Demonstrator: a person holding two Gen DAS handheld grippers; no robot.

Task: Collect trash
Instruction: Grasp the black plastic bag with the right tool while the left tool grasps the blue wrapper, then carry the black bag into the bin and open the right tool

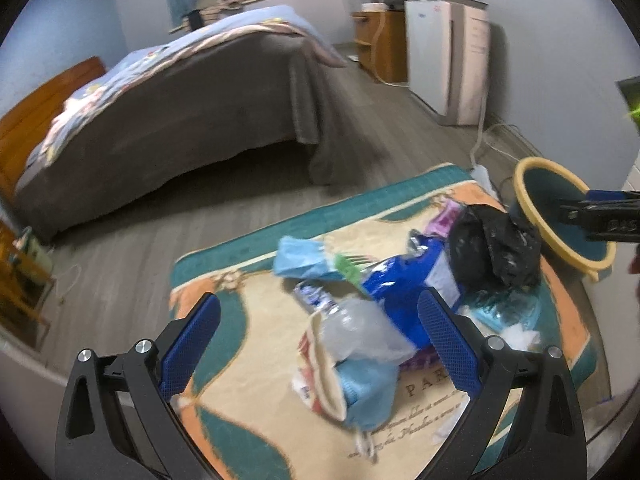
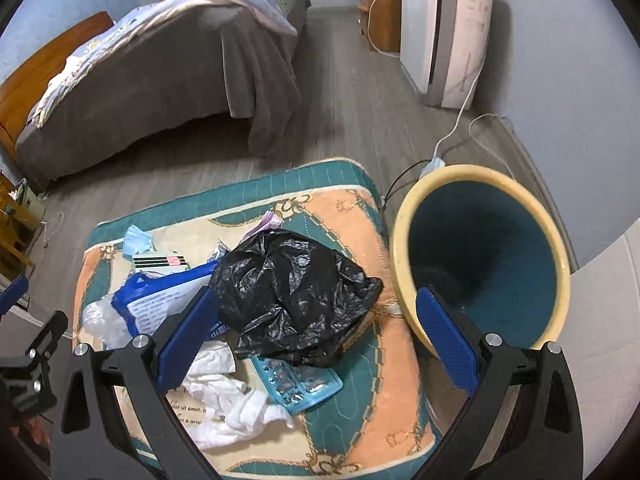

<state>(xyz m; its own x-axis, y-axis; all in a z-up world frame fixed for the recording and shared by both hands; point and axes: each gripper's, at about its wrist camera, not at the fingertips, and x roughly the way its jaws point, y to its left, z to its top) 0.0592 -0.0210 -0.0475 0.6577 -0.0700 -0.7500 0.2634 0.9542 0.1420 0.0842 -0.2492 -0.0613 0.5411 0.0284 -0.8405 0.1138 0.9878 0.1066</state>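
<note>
A heap of trash lies on a patterned rug. It holds a crumpled black plastic bag, a blue packet, a clear plastic wrapper, white tissue and a blister pack. A yellow-rimmed bin with a teal inside stands tilted at the rug's right edge. My left gripper is open above the clear wrapper. My right gripper is open, spanning the black bag and the bin's rim.
A bed with a grey cover fills the left. A white appliance and a wooden cabinet stand by the far wall. White cables run over the wood floor behind the bin.
</note>
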